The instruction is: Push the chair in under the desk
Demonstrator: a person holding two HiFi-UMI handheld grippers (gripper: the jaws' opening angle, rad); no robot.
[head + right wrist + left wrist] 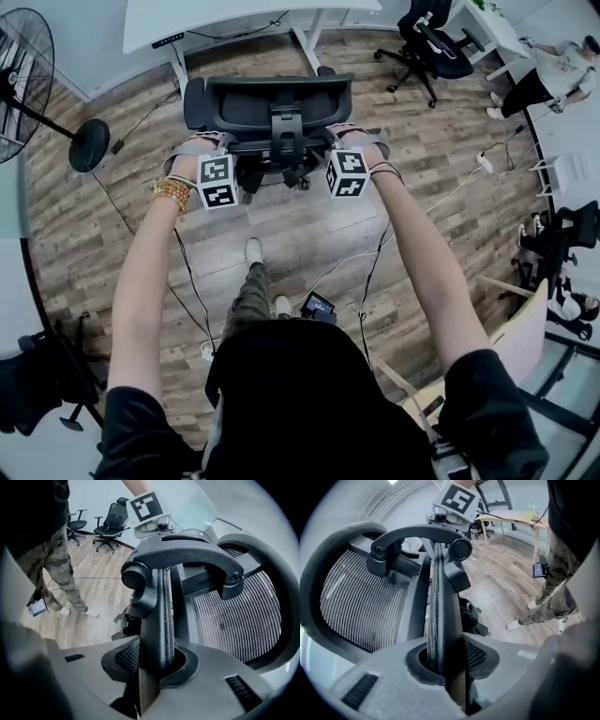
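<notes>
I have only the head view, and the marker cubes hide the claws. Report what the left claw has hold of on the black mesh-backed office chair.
Observer: The left gripper view shows the left claw shut on the black side rim of the black mesh-backed office chair, at the edge of its back.
Operator: Now the right claw.
Observer: The right claw is shut on the opposite side rim of the same back.
Operator: Say whether either rim sits off-centre.
Observer: No, each rim runs down the middle of its claw.
</notes>
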